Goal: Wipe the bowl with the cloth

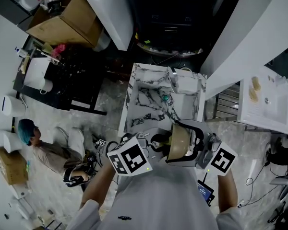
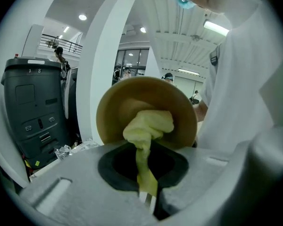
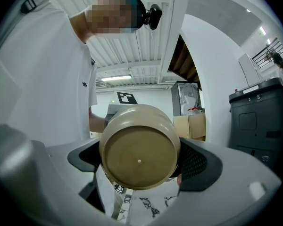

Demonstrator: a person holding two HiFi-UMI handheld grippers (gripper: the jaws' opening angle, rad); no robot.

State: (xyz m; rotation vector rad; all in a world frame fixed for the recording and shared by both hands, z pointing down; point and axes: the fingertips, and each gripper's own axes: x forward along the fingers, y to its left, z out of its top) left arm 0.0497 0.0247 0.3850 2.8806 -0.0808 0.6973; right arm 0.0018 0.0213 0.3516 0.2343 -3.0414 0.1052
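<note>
A tan bowl (image 1: 179, 142) is held on its side above the marble table, its mouth facing left. My right gripper (image 1: 194, 145) is shut on the bowl, whose flat underside (image 3: 139, 161) fills the right gripper view. My left gripper (image 1: 156, 143) is shut on a pale yellow cloth (image 2: 147, 126), and the bunched end of that cloth presses into the hollow of the bowl (image 2: 146, 112). In the head view the cloth is mostly hidden behind the bowl's rim.
A marble-topped table (image 1: 149, 104) lies below the grippers, with a white box (image 1: 185, 85) at its far right. A white counter (image 1: 266, 102) stands at the right. A person (image 1: 43, 145) sits on the floor at the left. A dark bin (image 2: 33, 107) stands nearby.
</note>
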